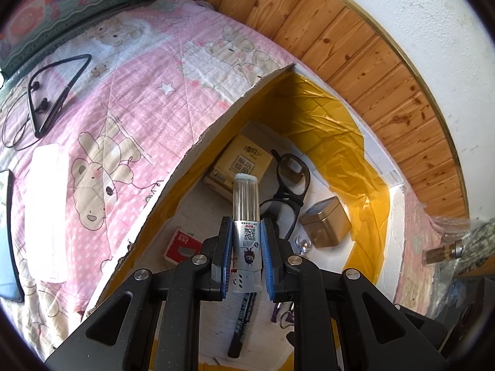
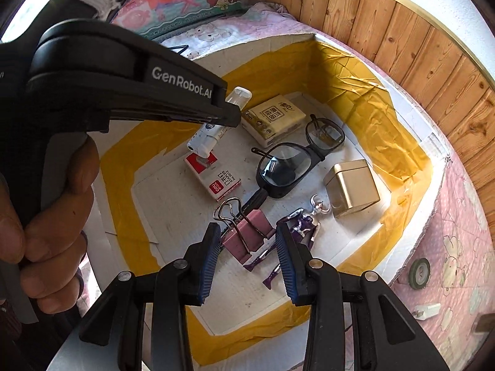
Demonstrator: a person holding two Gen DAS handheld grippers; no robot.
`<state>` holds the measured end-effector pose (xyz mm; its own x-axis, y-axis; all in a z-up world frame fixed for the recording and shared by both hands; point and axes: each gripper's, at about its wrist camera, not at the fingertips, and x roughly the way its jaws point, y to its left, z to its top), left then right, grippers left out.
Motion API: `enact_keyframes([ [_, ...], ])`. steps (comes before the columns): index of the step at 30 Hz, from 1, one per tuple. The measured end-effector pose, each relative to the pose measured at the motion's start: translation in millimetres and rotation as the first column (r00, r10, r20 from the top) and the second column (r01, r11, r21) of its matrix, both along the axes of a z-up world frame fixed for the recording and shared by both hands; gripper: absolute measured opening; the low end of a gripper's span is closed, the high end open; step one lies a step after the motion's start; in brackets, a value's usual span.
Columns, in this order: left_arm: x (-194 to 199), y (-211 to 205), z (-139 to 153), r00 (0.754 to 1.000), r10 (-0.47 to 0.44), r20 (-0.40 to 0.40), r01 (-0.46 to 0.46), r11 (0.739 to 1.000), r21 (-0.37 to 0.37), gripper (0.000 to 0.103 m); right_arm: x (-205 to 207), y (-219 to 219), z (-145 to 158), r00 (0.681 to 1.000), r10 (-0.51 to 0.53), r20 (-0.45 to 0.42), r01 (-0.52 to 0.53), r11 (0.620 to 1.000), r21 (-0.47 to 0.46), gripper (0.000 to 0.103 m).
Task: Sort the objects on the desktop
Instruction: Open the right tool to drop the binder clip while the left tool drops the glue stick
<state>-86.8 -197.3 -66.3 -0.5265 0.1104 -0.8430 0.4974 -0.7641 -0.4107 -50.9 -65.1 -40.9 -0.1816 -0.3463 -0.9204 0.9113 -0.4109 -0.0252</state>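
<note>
L gripper (image 1: 246,255) is gripping a tube (image 1: 246,216) over the box (image 1: 324,99); R gripper (image 2: 247,262) is hanging open above a pink clip (image 2: 247,235).

Count of items inside the box (image 2: 365,99), one of each kind: one white correction-tape dispenser (image 1: 246,213), at frame centre in the left wrist view; one yellow tissue pack (image 2: 273,117); one pair of black-framed glasses (image 2: 297,157); one gold tin (image 2: 352,187); one red-and-white staple box (image 2: 216,174); one pink binder clip (image 2: 244,232); one purple-and-silver figurine (image 2: 297,228); one black marker pen (image 1: 241,321), bottom centre of the left wrist view. Outside the box, on the pink blanket (image 1: 130,92): one black neckband earphone (image 1: 52,92), upper left; one white case (image 1: 46,216); one dark phone (image 1: 7,235), left edge; one tape roll (image 2: 419,273), lower right of the right wrist view; one small white plug-like item (image 2: 428,310).
</note>
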Motion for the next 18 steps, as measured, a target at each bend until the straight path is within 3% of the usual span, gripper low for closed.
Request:
enact_keyframes([
  [11,-7.9,-18.4,4.6,0.999,0.028,-0.029,-0.026,0.998,0.060,0.015,4.7,-6.9,1.9,1.000,0.018,-0.022,-0.018,1.000,0.015,0.039],
  [18,-6.1,-12.0,10.4,1.000,0.003,-0.030,-0.002,0.999,0.046,0.016,0.1,0.7,5.6,1.000,-0.015,-0.010,0.015,1.000,-0.004,0.039],
])
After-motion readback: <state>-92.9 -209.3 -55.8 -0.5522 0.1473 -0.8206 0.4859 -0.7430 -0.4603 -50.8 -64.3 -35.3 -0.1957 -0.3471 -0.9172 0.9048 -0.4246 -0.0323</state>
